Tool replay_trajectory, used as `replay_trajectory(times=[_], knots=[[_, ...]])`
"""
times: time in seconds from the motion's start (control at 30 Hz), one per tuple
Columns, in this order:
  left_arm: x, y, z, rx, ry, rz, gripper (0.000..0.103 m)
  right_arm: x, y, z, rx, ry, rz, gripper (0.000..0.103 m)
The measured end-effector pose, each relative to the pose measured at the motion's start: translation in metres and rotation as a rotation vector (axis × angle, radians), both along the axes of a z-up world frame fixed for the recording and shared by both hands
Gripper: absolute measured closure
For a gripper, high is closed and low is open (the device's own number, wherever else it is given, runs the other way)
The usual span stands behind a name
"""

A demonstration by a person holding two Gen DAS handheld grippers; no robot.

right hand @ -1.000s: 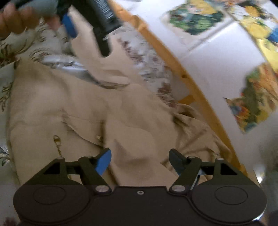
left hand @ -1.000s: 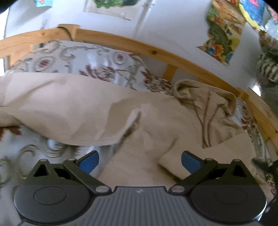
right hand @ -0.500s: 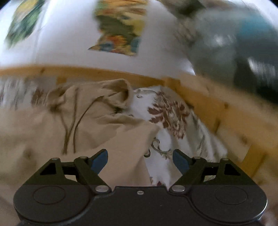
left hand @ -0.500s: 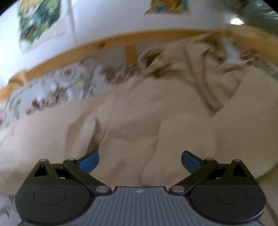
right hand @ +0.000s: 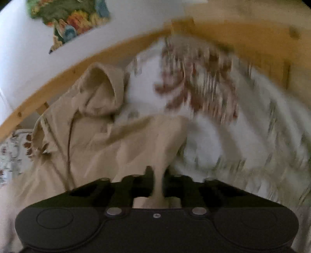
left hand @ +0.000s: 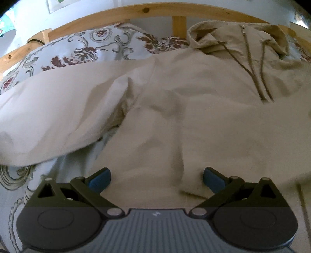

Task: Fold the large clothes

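A large beige hooded jacket (left hand: 194, 116) lies spread over a floral bedspread, its hood (left hand: 243, 37) and drawstrings toward the wooden bed rail. My left gripper (left hand: 156, 178) hovers low over the jacket's body, open, with only fabric beneath its blue pads. In the right wrist view the jacket (right hand: 87, 136) stretches left with its hood (right hand: 103, 89) near the rail. My right gripper (right hand: 157, 183) is shut on a pinched fold of the jacket's edge that rises between its dark fingers.
The floral bedspread (left hand: 81, 48) covers the mattress around the jacket and shows again as the bedspread (right hand: 223, 126) on the right. A wooden bed rail (left hand: 116, 17) runs along the far side against a white wall with colourful pictures (right hand: 72, 19).
My right gripper swung right to the jacket's edge and shut on a fold of it. The left gripper sank closer to the jacket and stayed open.
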State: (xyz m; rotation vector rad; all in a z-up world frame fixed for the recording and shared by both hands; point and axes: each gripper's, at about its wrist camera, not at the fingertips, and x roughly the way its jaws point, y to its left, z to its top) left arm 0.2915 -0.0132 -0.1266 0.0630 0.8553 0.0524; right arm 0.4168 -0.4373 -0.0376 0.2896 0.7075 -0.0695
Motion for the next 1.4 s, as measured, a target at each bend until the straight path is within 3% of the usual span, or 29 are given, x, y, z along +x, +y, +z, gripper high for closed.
replay_trajectory(times=[0.07, 0.13, 0.2, 0.33, 0.43, 0.53, 0.67, 0.73, 0.77, 0.87, 0.97, 1.1, 1.23, 1.4], knots=[[-0.003, -0.008, 0.001, -0.011, 0.019, -0.03, 0.0, -0.004, 0.003, 0.013, -0.154, -0.078, -0.007, 0.1], [-0.007, -0.015, 0.004, -0.006, 0.017, -0.041, 0.001, -0.001, 0.008, 0.01, -0.326, -0.082, -0.012, 0.097], [-0.009, -0.018, 0.007, 0.01, 0.015, -0.042, 0.001, -0.002, 0.009, 0.002, -0.4, -0.052, -0.027, 0.078], [-0.01, -0.01, 0.014, -0.055, -0.03, -0.02, 0.001, -0.033, -0.015, 0.012, -0.227, -0.101, -0.011, 0.053], [-0.004, -0.005, 0.01, -0.073, -0.011, -0.005, 0.001, -0.069, -0.015, 0.018, -0.23, -0.109, 0.071, 0.038], [0.0, -0.002, 0.001, -0.072, 0.004, -0.001, 0.0, -0.095, -0.009, 0.006, -0.339, -0.049, 0.126, 0.037], [-0.001, -0.001, 0.002, -0.06, 0.005, -0.01, 0.0, -0.1, -0.006, -0.024, -0.498, 0.018, 0.067, 0.038], [-0.003, 0.002, 0.007, -0.056, 0.013, 0.008, 0.001, -0.095, -0.009, -0.034, -0.573, 0.052, -0.022, 0.053], [-0.005, 0.004, 0.01, -0.052, 0.018, 0.022, 0.001, -0.092, -0.015, -0.037, -0.561, 0.068, -0.074, 0.06], [-0.014, 0.015, 0.024, -0.068, 0.008, 0.056, 0.001, -0.101, -0.03, -0.025, -0.437, 0.022, -0.158, 0.06], [-0.024, 0.025, 0.037, -0.089, 0.012, 0.094, 0.001, -0.117, -0.018, -0.007, -0.369, -0.061, -0.073, 0.044], [-0.036, 0.032, 0.056, -0.113, -0.017, 0.116, 0.001, -0.111, 0.008, -0.008, -0.397, -0.084, 0.077, 0.035], [-0.04, 0.025, 0.058, -0.08, -0.052, 0.081, 0.001, -0.092, 0.004, -0.03, -0.384, -0.046, 0.033, 0.035], [-0.035, 0.018, 0.04, -0.048, -0.042, 0.062, 0.001, -0.083, -0.003, -0.058, -0.474, -0.051, -0.06, 0.029]])
